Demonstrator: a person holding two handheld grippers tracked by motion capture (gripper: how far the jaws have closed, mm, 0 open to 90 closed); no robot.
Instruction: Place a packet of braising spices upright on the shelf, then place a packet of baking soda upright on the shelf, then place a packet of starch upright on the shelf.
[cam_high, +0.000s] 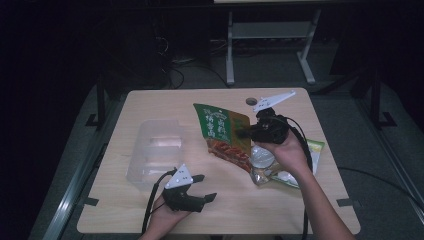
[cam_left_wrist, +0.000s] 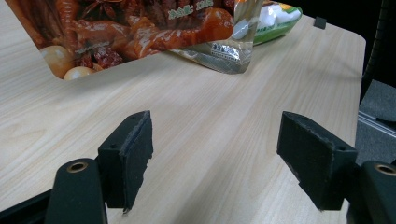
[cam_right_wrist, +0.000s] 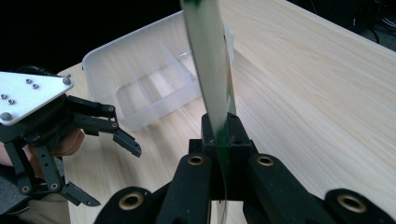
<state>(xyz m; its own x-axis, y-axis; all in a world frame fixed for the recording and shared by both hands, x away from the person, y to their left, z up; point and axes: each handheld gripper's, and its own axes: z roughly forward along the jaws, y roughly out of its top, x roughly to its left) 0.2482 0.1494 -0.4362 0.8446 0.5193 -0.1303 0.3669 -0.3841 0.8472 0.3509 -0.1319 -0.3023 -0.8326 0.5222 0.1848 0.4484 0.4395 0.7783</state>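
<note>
Right claw (cam_right_wrist: 219, 140) clamped on snack pouch (cam_high: 225, 132) edge; left claw (cam_high: 200, 187) open, empty; packets (cam_high: 287, 175) behind half hidden.

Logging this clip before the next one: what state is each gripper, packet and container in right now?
Right gripper: shut on the snack pouch's edge.
Snack pouch: sealed, lifted, tilted above the table.
Left gripper: open, nothing between the jaws.
Clear plastic bin: upright on the table, empty.
Green-and-white packet: lying flat under the right forearm.
</note>
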